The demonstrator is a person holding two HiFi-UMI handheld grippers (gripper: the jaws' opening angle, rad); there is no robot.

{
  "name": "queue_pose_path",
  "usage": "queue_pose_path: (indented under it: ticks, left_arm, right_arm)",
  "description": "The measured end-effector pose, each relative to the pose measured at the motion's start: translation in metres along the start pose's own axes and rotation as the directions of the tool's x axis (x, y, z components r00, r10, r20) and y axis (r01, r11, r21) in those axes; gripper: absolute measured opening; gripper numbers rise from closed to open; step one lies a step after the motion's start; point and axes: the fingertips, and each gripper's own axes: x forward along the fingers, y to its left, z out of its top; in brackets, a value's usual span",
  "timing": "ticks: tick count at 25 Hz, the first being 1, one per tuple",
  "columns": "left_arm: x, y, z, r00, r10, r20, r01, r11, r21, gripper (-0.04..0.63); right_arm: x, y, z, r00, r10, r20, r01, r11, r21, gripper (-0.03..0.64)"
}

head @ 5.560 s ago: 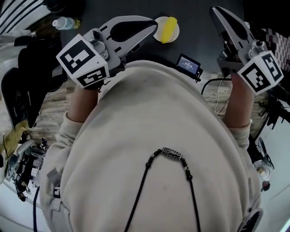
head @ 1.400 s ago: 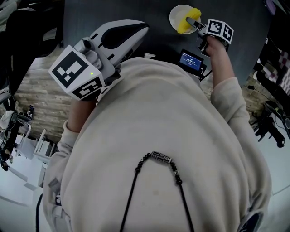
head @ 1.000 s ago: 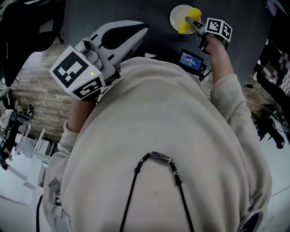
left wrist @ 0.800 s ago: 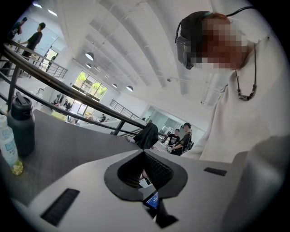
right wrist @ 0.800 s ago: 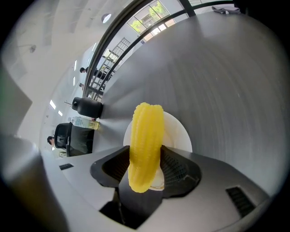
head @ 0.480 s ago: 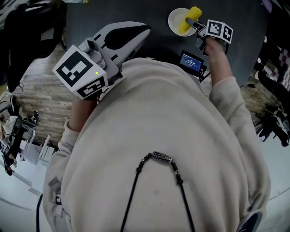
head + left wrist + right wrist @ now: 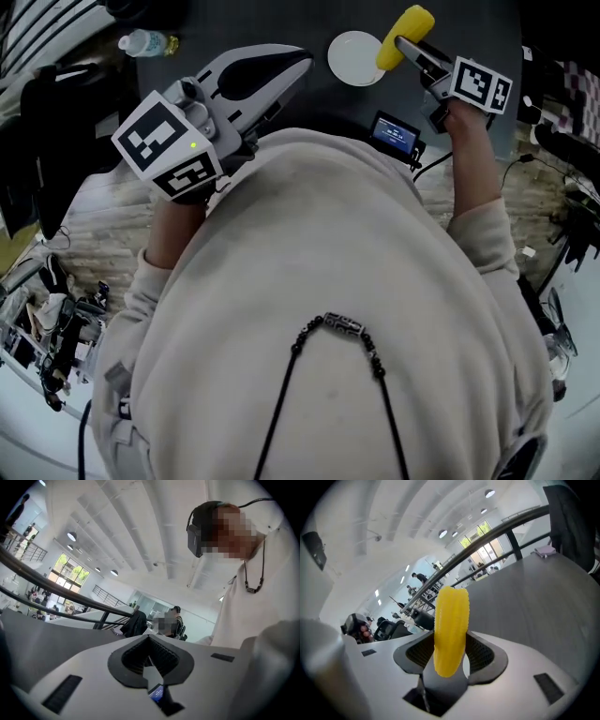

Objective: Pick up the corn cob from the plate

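Observation:
A yellow corn cob [image 7: 403,36] hangs in the air just right of the white plate [image 7: 354,58], which lies bare on the dark table. My right gripper [image 7: 405,47] is shut on the cob; its jaws have just been closing onto it. In the right gripper view the cob [image 7: 450,630] stands upright between the ribbed pads of the right gripper [image 7: 450,657]. My left gripper [image 7: 298,64] hovers left of the plate, shut with nothing in it. In its own view the left gripper [image 7: 150,649] points back toward the person.
A small black device with a lit screen [image 7: 392,133] lies at the table's near edge below the plate, with a cable [image 7: 441,167] beside it. A water bottle [image 7: 141,44] lies at the far left. Tools and clutter fill the floor at both sides.
The right gripper has risen with the corn cob, lifting it off the plate and a little to the right. The plate is left bare. The left gripper shifted slightly.

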Motion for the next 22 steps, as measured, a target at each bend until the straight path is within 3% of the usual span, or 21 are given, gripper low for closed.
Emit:
queue_pose_path:
  ticks: [10,15,19,22]
  left_arm:
    - [0.001,-0.015,0.018,0.992,-0.12,-0.03,0.123,0.987,0.102,0.003]
    - [0.004,-0.019,0.024,0.988,-0.15,-0.021,0.152,0.979,0.137,0.003]
    - [0.011,-0.02,0.026,0.986,-0.169,-0.016,0.169,0.975,0.145,0.003]
    - [0.014,-0.026,0.027,0.983,-0.181,-0.013,0.181,0.972,0.149,0.003]
  right_arm:
    - [-0.084,0.118,0.047,0.979,0.076,0.191,-0.021,0.962,-0.271,0.219]
    - [-0.113,0.157,0.051,0.956,0.137,0.261,-0.043,0.941,-0.336,0.219]
    - [-0.126,0.186,0.055,0.923,0.248,0.295,-0.142,0.931,-0.336,0.219]
    - [-0.134,0.202,0.058,0.911,0.27,0.311,-0.147,0.919,-0.366,0.219]
